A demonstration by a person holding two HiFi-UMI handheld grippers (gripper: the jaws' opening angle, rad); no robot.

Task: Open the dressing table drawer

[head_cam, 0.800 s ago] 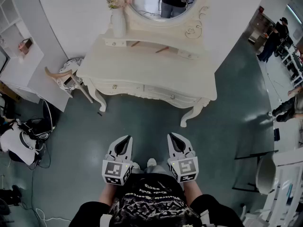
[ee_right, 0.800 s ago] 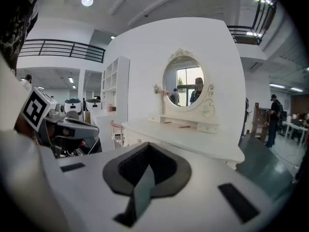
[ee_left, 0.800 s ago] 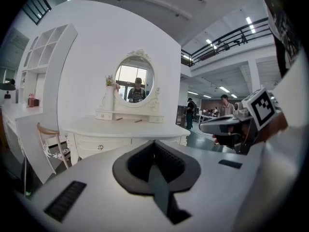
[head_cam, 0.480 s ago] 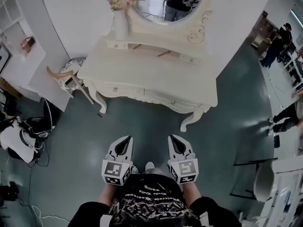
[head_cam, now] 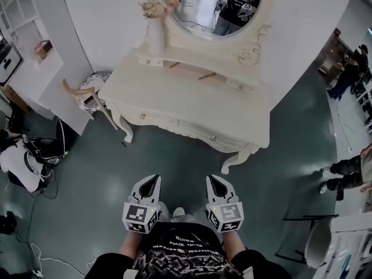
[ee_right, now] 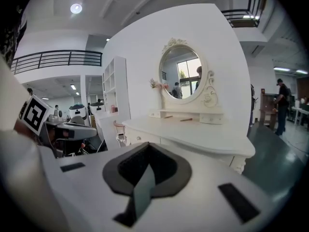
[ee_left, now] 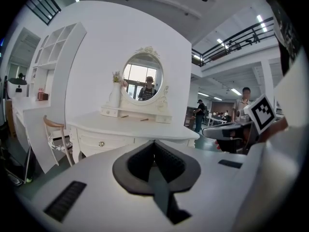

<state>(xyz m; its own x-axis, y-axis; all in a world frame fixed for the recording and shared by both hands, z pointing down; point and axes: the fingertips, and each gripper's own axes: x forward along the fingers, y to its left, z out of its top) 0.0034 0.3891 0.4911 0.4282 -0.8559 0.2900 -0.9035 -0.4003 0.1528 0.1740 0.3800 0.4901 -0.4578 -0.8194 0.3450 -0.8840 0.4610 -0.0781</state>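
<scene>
Head view: white left gripper (head_cam: 153,181) and right gripper (head_cam: 213,181) closed, empty, well short of cream carved dressing table (head_cam: 192,103); lettering on black shirt (head_cam: 187,256) illegible.

The dressing table (head_cam: 192,97) stands against the wall. The mirror (head_cam: 214,4) rises at its back edge, and a vase (head_cam: 153,36) stands at the back left corner, just left of the mirror. Two drawers sit side by side in its front, the left drawer (head_cam: 145,118) and the right drawer (head_cam: 212,136). A chair (head_cam: 87,95) stands just left of the table, with shelves (head_cam: 26,16) further left. In front of the table and well apart from it, the left gripper (head_cam: 151,179) and right gripper (head_cam: 214,180) are side by side.
</scene>
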